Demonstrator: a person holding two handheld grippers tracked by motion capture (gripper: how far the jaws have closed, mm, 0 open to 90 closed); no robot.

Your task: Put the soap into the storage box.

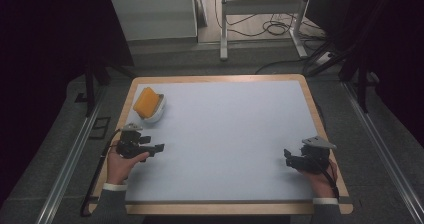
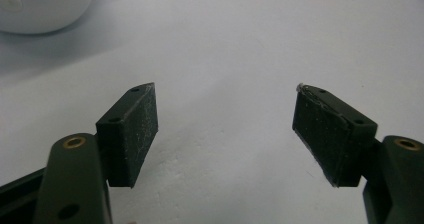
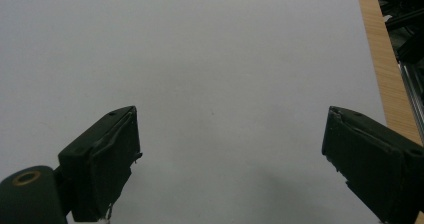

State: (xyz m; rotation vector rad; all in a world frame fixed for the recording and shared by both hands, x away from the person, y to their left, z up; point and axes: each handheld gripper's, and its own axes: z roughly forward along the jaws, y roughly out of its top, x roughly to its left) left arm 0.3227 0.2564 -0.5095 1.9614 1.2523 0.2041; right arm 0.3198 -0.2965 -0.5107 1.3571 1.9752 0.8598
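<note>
Two tongs are being held low over the surface [image 1: 225,134], one at each near corner, and both are empty. Left tongs [image 1: 161,148] are being kept spread, nothing lying between the pads [image 2: 137,134], and are being pointed across the surface toward its middle; this posture is being judged as readiness for an approach. Just beyond them, at the far-left corner, a white dish [image 1: 156,111] is being used to carry a yellow sponge [image 1: 146,103], which is resting on it tilted; the dish rim [image 2: 45,14] is being seen at the top-left corner of the left gripper view. This placement is being judged convenient for the left hand [image 1: 120,165], the dish being near it and well apart from the right. Right tongs [image 1: 288,158] are likewise being kept spread over bare surface near the wooden edge [image 3: 382,59]. No brand, label or writing is being made out on any item.
</note>
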